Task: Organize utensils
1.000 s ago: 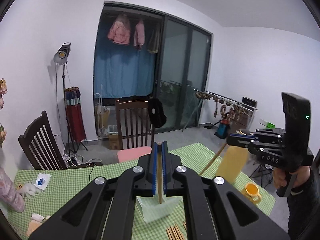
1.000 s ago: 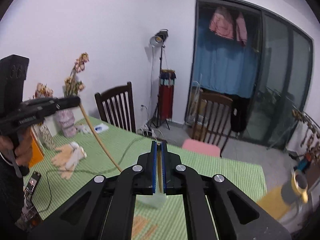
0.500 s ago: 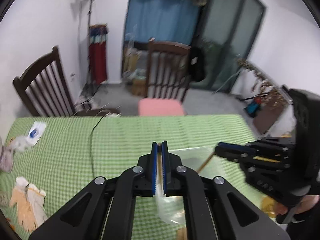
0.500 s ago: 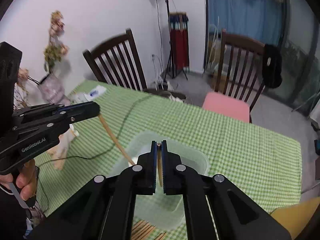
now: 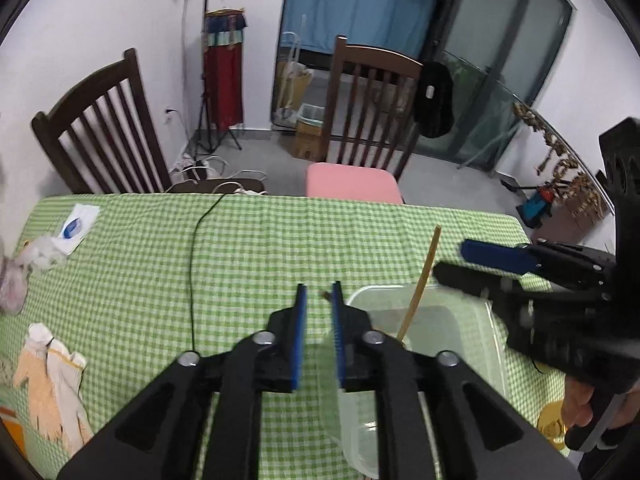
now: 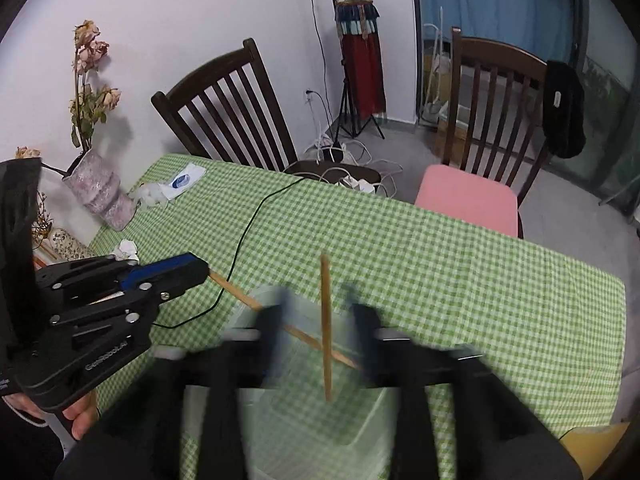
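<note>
A clear plastic container [image 5: 452, 320] sits on the green checked tablecloth, just below both grippers. My left gripper [image 5: 319, 296] is open, and a wooden chopstick [image 6: 248, 300] slants from near its tip down into the container [image 6: 280, 420]. My right gripper [image 6: 316, 300] is open and motion-blurred. A second chopstick [image 6: 326, 328] stands free between its fingers, over the container. In the left wrist view that chopstick [image 5: 420, 284] leans in the container beside the open right gripper [image 5: 452, 260].
White work gloves [image 5: 52, 384] lie at the table's left edge, with a vase of dried flowers [image 6: 100, 196] and a tissue packet [image 5: 76, 226] further back. A black cable [image 5: 192, 280] crosses the cloth. A yellow cup [image 5: 554, 426] stands right. Two wooden chairs stand behind the table.
Both grippers tilted down over the container and opened. The chopstick each one held has been let go into the container.
</note>
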Action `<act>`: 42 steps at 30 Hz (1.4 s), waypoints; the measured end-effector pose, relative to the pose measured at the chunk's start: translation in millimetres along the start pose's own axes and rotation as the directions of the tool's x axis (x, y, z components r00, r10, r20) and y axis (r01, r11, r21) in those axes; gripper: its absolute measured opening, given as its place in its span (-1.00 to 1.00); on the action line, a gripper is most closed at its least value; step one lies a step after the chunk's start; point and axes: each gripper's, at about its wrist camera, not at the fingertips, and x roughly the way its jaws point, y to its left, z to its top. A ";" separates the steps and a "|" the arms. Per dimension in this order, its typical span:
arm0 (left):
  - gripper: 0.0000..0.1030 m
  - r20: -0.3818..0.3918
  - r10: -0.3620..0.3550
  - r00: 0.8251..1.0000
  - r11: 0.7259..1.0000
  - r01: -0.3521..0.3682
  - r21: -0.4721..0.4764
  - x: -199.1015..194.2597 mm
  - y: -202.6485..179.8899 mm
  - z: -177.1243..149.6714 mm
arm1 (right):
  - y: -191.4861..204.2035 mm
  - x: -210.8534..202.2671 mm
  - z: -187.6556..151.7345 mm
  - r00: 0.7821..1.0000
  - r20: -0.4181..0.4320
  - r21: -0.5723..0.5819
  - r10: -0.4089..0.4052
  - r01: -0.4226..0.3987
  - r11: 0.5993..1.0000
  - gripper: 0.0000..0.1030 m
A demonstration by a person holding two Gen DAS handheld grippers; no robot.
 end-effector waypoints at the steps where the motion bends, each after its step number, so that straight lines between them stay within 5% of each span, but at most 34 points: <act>1: -0.62 -0.001 0.001 1.000 1.000 -0.001 -0.007 -2.3 1.6 -1.5 | 1.0 -1.2 -0.9 1.000 0.010 -0.006 -0.004 0.004 1.000 0.11; 4: -0.56 0.008 0.017 1.000 1.000 -0.017 -0.014 -14.3 6.8 -6.0 | 2.7 -9.3 -3.2 1.000 0.024 -0.004 -0.012 0.012 1.000 0.11; 13: 0.12 0.097 0.070 0.993 0.996 -0.064 -0.060 -81.9 22.9 -34.3 | 11.4 -52.9 -29.3 0.995 0.076 0.002 -0.070 0.070 0.998 0.12; 20: 0.55 0.172 0.130 0.977 0.991 -0.122 -0.058 -132.4 26.9 -76.4 | 29.8 -81.4 -66.8 0.981 0.137 -0.008 -0.135 0.137 0.991 0.40; 28: 0.79 0.286 0.142 0.948 0.990 -0.136 -0.042 -184.9 22.0 -124.9 | 51.6 -123.8 -113.5 0.933 0.269 0.024 -0.237 0.240 0.971 0.66; 34: 0.85 0.414 0.185 0.891 0.982 -0.186 -0.038 -216.3 22.2 -180.8 | 68.9 -137.5 -160.3 0.915 0.318 0.008 -0.249 0.260 0.966 0.68; 42: 0.85 0.457 0.179 0.871 0.983 -0.144 -0.110 -218.8 42.3 -261.5 | 76.5 -132.0 -231.1 0.890 0.375 0.016 -0.257 0.271 0.962 0.68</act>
